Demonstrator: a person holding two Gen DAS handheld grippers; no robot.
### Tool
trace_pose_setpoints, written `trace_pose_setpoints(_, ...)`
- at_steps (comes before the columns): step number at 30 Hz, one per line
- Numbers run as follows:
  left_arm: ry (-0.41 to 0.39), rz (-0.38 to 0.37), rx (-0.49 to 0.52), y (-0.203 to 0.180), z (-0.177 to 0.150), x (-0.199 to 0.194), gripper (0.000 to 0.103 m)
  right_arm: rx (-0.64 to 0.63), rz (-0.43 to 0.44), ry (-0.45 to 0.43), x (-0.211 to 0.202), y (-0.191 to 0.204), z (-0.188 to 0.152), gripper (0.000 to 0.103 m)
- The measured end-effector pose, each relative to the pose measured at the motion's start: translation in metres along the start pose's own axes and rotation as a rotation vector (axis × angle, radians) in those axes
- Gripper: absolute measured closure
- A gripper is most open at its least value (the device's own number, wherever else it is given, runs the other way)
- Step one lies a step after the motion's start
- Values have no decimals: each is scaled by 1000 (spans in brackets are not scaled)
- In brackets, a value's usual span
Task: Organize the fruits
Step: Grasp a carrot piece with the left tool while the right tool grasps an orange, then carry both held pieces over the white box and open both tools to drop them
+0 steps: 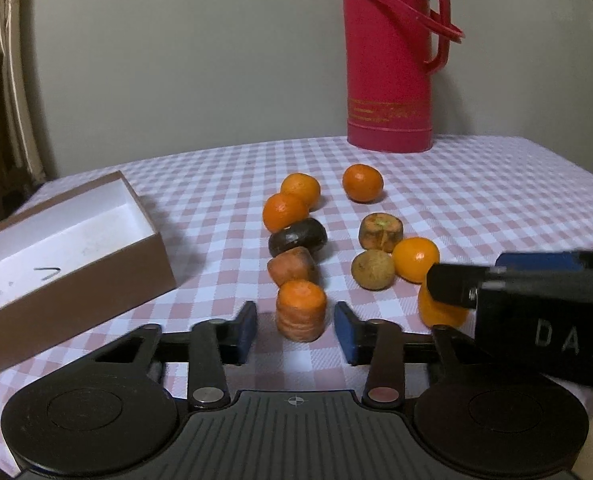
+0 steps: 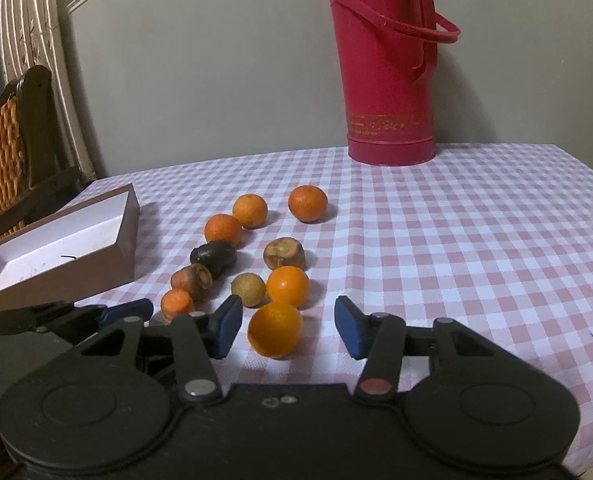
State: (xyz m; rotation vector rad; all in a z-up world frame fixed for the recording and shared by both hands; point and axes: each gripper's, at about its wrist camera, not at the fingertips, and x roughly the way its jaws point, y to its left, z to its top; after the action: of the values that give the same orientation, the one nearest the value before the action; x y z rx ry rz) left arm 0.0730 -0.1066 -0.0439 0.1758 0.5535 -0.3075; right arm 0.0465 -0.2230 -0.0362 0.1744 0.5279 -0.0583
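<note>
Fruit cluster point(image 2: 256, 256) mid-table, box point(image 2: 76, 248) left, open tablecloth point(image 2: 476, 260) right

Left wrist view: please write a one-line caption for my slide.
Open left tongs flank an upright orange carrot chunk on the pink checked tablecloth, an open brown cardboard box alongside.

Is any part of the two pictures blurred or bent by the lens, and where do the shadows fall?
Left wrist view: the right gripper at the edge looks smeared, and the wall moulding curves from fisheye. Right wrist view: the thermos leans, the far edge of the tablecloth bows, and soft shadows lie to the right of the oranges. Both are dim and grainy.
</note>
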Motion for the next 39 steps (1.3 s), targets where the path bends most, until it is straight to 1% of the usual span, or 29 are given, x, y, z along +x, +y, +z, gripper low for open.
trace_pose_setpoints(2,-4,-7,-8,1,0,2,71,5,0,7,3,0,-1,61)
trace_pose_setpoints(3,-8,-8,-9,1,0,3,74,10,3,7,3,0,-1,62)
trace_pose_setpoints(8,-21,-11,-27,5,-4,3,75,8,7,11,6,2,-1,63)
trace_pose_setpoints(12,-24,19,-29,10,-8,-2,75,13,7,18,9,2,-2,71)
trace_pose_setpoints(18,-25,32,-19,15,-12,-8,75,20,12,31,15,4,-3,72)
trace_pose_setpoints(22,-29,40,-13,16,-14,-11,75,26,36,63,22,9,-6,78)
trace_pose_setpoints(29,-37,46,-13,15,-16,-12,75,27,33,58,26,12,-6,79)
trace_pose_setpoints(33,-43,64,-7,15,-18,-16,75,-6,27,26,19,15,-5,79)
trace_pose_setpoints(35,-41,54,-12,16,-18,-18,75,-19,32,27,16,15,-5,79)
trace_pose_setpoints(39,-52,43,-17,19,-18,-26,75,-1,45,35,11,10,-6,79)
